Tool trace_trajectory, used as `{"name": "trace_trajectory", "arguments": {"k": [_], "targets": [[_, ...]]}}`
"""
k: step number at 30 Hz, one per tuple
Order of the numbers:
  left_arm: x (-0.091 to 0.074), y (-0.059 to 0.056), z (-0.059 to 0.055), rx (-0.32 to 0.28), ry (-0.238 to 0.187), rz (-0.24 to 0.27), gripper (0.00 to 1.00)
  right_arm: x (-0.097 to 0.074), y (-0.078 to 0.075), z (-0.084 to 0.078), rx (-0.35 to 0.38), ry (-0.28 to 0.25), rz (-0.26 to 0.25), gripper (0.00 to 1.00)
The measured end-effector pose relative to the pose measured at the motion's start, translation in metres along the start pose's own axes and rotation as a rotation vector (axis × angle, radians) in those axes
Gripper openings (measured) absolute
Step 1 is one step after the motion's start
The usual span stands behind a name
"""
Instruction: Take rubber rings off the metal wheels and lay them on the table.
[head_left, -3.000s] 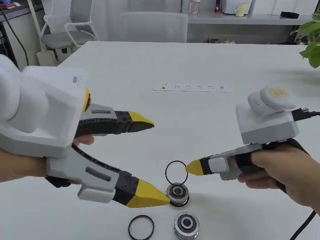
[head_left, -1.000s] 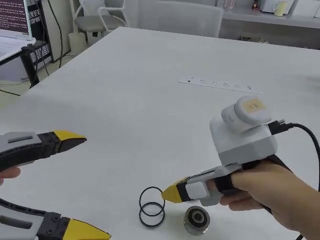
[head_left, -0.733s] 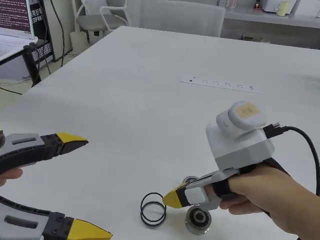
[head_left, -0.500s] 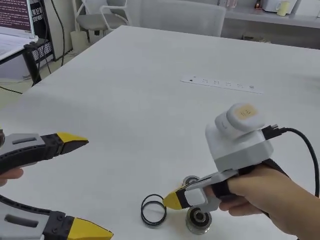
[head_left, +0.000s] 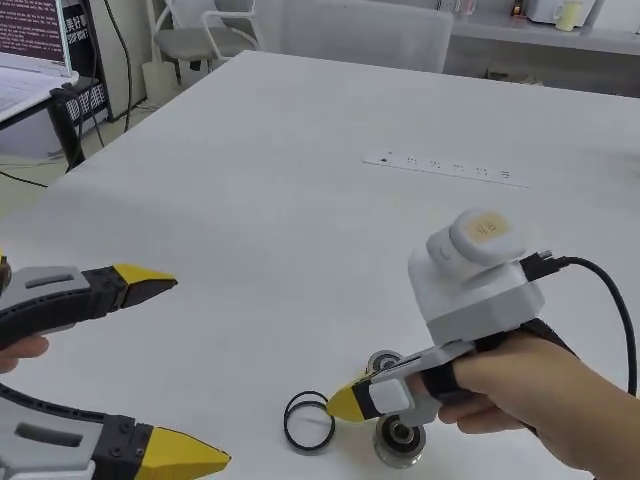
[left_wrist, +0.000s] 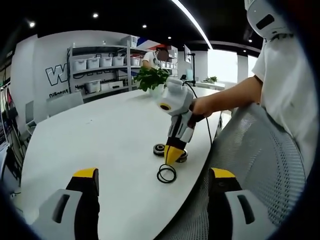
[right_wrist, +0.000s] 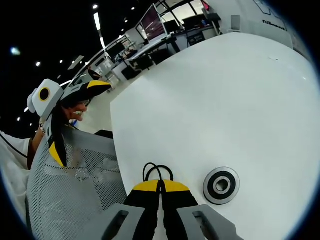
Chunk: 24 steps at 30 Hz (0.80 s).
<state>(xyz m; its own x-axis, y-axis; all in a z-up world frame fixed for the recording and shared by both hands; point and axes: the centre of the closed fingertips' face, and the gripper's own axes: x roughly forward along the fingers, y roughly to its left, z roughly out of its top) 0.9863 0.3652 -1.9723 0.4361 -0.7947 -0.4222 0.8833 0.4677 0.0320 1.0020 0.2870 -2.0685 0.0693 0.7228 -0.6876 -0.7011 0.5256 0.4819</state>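
R claw (head_left: 345, 402) clenched, tip hiding edge of rubber rings (head_left: 306, 422) & part of metal wheels (head_left: 400, 441); L claw (head_left: 190, 372) released, partly out of frame.

Black rings (head_left: 308, 422) (yellow-tipped right claw (head_left: 345, 402))

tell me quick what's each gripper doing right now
Left gripper: open, empty.
Right gripper: closed, tips at the rubber rings; whether it pinches one cannot be told.
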Motion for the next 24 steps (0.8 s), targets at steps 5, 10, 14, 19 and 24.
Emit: {"name": "trace_trajectory", "arguments": {"k": [5,10,14,19,24], "targets": [[0.0011,-0.0018,-0.0029,0.0,0.014,-0.01,0.89,0.0005,0.0,-0.0011,-0.001,0.005,-0.003,0.0],[0.0012,-0.0021,-0.0029,-0.002,0.013,-0.012,0.89,0.0016,-0.0011,-0.002,0.001,0.009,-0.008,0.0],[0.0015,-0.0026,-0.0039,0.0,0.018,-0.015,0.88,0.0021,-0.0023,-0.0026,0.003,0.013,-0.014,0.0],[0.0014,-0.002,-0.004,-0.002,0.016,-0.014,0.88,0.0022,-0.0032,-0.0015,0.011,0.01,-0.016,0.0],[0.0011,-0.0011,-0.0042,-0.005,0.014,-0.012,0.87,0.0036,-0.0049,-0.0024,0.015,0.015,-0.02,0.0]]}}
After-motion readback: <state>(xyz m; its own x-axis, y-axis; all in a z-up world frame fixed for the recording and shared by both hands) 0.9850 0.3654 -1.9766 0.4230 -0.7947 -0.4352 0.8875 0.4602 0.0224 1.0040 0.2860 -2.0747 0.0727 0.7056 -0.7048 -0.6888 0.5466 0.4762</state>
